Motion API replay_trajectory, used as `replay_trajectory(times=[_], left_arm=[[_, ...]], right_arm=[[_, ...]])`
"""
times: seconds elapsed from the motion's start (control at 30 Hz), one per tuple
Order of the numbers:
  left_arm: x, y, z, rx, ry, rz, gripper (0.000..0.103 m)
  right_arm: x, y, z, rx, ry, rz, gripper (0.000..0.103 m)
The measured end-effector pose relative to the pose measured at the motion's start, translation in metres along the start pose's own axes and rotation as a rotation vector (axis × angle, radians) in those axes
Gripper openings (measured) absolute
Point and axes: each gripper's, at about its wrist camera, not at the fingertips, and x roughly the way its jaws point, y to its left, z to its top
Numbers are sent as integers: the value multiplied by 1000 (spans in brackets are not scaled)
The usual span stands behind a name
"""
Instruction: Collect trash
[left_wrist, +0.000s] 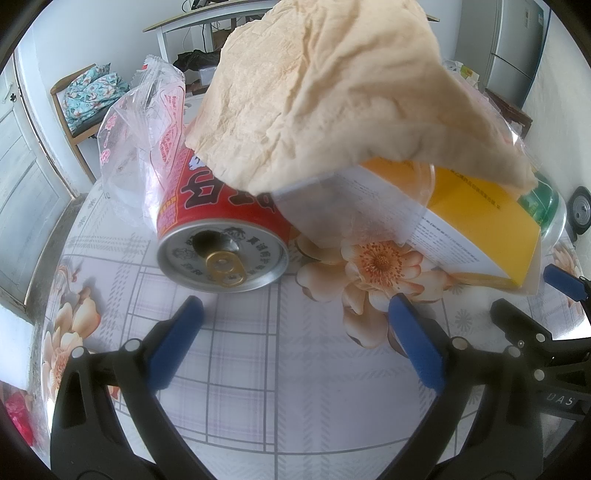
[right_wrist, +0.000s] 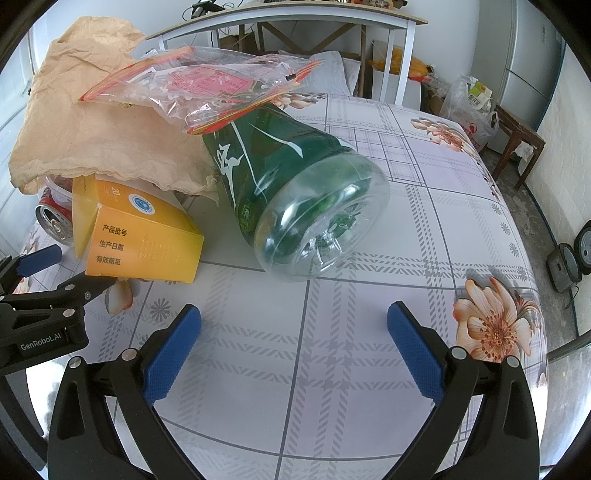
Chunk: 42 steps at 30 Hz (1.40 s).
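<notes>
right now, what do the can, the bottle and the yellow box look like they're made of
Can: metal, likely aluminium; shiny silver lid with a gold pull tab, printed red side.
Bottle: clear glossy plastic with a green label; light glints on its see-through, moulded base.
Yellow box: thin cardboard, it seems; matte printed faces with sharp folded edges and a flap.

The red can (left_wrist: 221, 218) lies on its side on the flowered tablecloth (left_wrist: 258, 350), lid facing the left gripper (left_wrist: 295, 339), whose blue pads stand wide apart. Right of the can sits a yellow box (left_wrist: 480, 221); crumpled paper (left_wrist: 332, 92) drapes over both. A clear wrapper (left_wrist: 147, 140) leans left of the can.
</notes>
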Motion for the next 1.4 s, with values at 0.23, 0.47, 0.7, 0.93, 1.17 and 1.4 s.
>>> replay_trajectory(times=[0.23, 0.47, 0.7, 0.93, 1.17, 1.4], left_arm=[[0, 0, 0, 0, 0, 0, 96], [-1, 1, -1, -2, -1, 1, 96], [-3, 1, -3, -3, -1, 0, 96], [-3, 1, -3, -3, -1, 0, 96], [-4, 1, -4, -5, 0, 3, 96], [-41, 17, -23, 1, -86, -39, 96]], right_arm=[[0, 0, 0, 0, 0, 0, 97], [-1, 0, -2, 12, -1, -10, 97], [-1, 1, -2, 8, 0, -9, 97], [0, 0, -3, 5, -1, -5, 97], [-1, 3, -1, 6, 0, -4, 97], [0, 1, 1, -2, -6, 22, 97]])
